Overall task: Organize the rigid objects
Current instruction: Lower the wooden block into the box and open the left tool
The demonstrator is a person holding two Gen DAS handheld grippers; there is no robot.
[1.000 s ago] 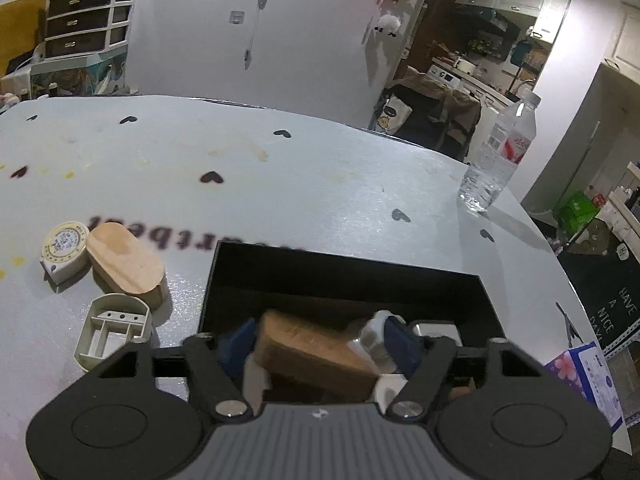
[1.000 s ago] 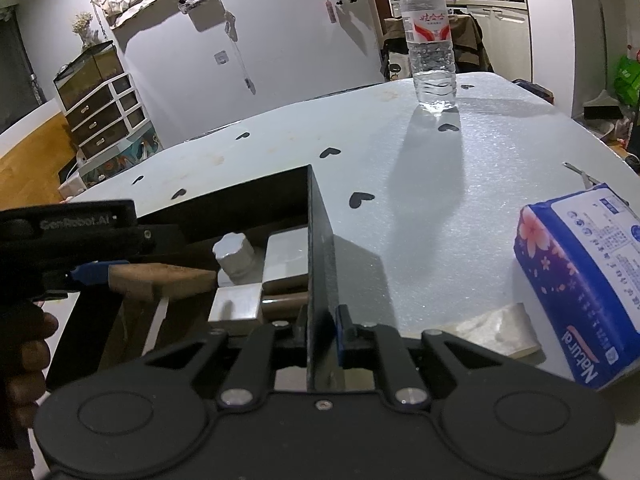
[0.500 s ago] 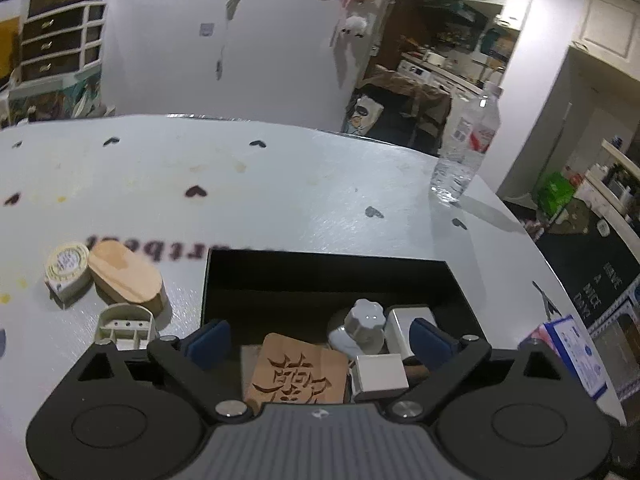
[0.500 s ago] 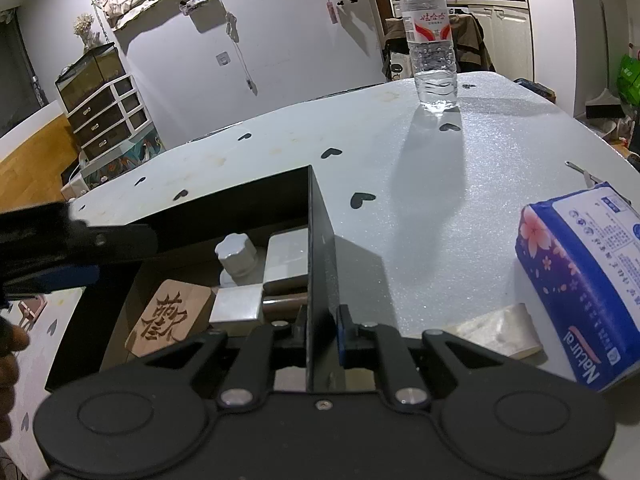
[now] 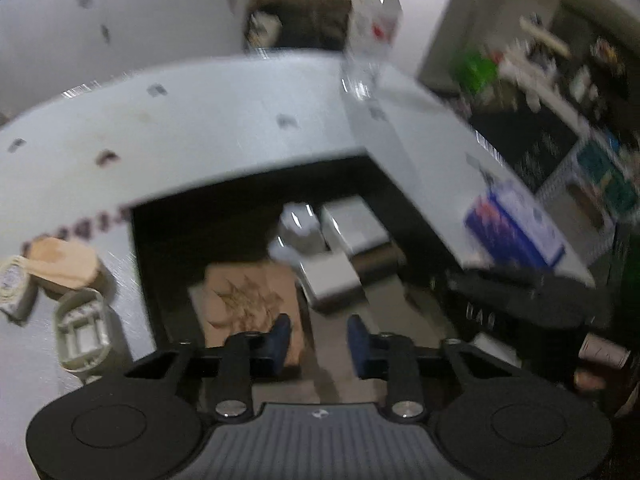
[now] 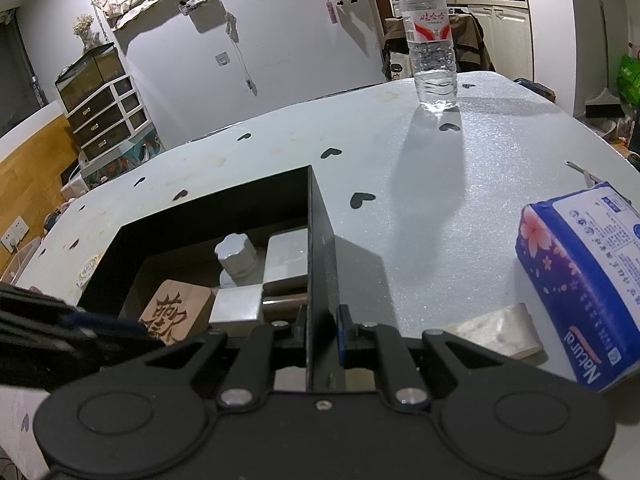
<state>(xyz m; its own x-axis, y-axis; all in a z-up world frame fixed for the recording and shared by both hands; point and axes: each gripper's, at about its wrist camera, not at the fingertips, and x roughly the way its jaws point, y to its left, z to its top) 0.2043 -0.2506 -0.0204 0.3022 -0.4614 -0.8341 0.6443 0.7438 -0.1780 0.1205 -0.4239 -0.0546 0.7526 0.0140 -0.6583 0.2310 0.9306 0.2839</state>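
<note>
1. The box [image 6: 320,248] wall is being clamped by the right gripper [image 6: 322,330].
2. The left gripper [image 5: 318,340] is being held apart and empty, the wooden block [image 5: 250,296] lying in the box just ahead of its left finger.

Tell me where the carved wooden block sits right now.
In the right wrist view, the carved wooden block lies flat inside the black box, lower left, beside the white cube.

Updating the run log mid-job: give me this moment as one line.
left gripper: open, empty, above black box | right gripper: shut on box wall | carved wooden block: in box | wooden oval: on table
</note>
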